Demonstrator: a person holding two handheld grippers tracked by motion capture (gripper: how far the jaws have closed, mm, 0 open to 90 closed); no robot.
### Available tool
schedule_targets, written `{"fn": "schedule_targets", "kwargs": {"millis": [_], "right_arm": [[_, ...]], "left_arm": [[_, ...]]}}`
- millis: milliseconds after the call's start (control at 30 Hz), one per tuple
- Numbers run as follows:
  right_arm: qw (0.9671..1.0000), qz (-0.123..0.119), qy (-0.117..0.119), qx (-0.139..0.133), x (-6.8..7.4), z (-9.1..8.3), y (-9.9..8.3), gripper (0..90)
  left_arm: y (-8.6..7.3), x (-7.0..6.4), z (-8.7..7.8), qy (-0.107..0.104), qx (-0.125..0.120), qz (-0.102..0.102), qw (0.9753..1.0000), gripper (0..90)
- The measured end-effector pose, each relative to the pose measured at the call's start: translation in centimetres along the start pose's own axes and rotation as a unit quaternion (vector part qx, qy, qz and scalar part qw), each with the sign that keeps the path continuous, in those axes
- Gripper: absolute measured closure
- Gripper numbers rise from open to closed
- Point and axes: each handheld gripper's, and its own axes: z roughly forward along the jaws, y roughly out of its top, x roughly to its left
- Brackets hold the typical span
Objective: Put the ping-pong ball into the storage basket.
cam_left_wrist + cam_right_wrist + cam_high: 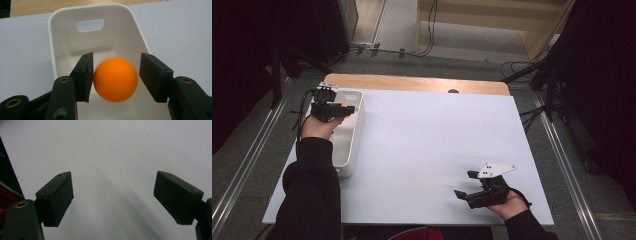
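The left gripper (115,75) hangs over the white bin (62,32) at the left edge of the table, and the orange ball (115,79) sits between its jaws, above the bin's floor. The left jaw pad touches the ball, while a sliver of gap shows on the right side and the ball's outline is blurred, so the jaws look parted and the ball reads as just let go or on the point of falling; a firm clamp is not what the left gripper view shows. To do the drop well, the person should keep the jaws centred over the bin's floor, low between its walls, and open them evenly so that the ball falls straight rather than being flicked off one pad. The bin is narrow across and long toward its handle cutout (90,25), so the room lies lengthwise; the side walls rise close on both flanks and a sideways nudge could bounce the ball over the rim. In the high view the left gripper (343,111) is above the bin's far half, with the table (427,150) bare and wide to its right. The right gripper (466,185) rests near the front right corner with its jaws spread wide and empty, well apart from the bin, leaving a free path for withdrawal.
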Motion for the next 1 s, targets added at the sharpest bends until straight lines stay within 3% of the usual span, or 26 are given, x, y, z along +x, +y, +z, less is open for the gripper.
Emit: {"fn": "schedule_targets", "kwargs": {"millis": [100,333,533,700,933,1000], "right_arm": [[1.0,-0.001,0.0,0.0,0.0,0.0,0.0,14.8],[1.0,0.001,0.0,0.0,0.0,-0.1,0.0,14.8],[1.0,-0.001,-0.002,0.0,0.0,-0.1,-0.1,14.8],[1.0,-0.001,-0.002,-0.001,0.0,-0.1,-0.1,14.8],[1.0,-0.001,-0.002,-0.002,0.0,-0.1,-0.1,14.8],[1.0,0.0,-0.002,-0.002,0.0,-0.1,-0.1,14.8]], "left_arm": [[0.2,0.0,-0.3,-0.01,0.002,-0.008,0.9999,40.2],[1.0,-0.7,-1.6,-0.027,-0.011,-0.002,0.9996,33.7],[1.5,-1.8,-2.4,-0.044,-0.022,0.02,0.9986,29.1],[1.8,-2.7,-2.5,-0.062,-0.022,0.024,0.9975,29.0],[2.0,-4.0,-2.7,-0.093,-0.025,0.038,0.9947,29.0],[2.1,-4.3,-2.7,-0.113,-0.026,0.034,0.9926,28.9]]}}
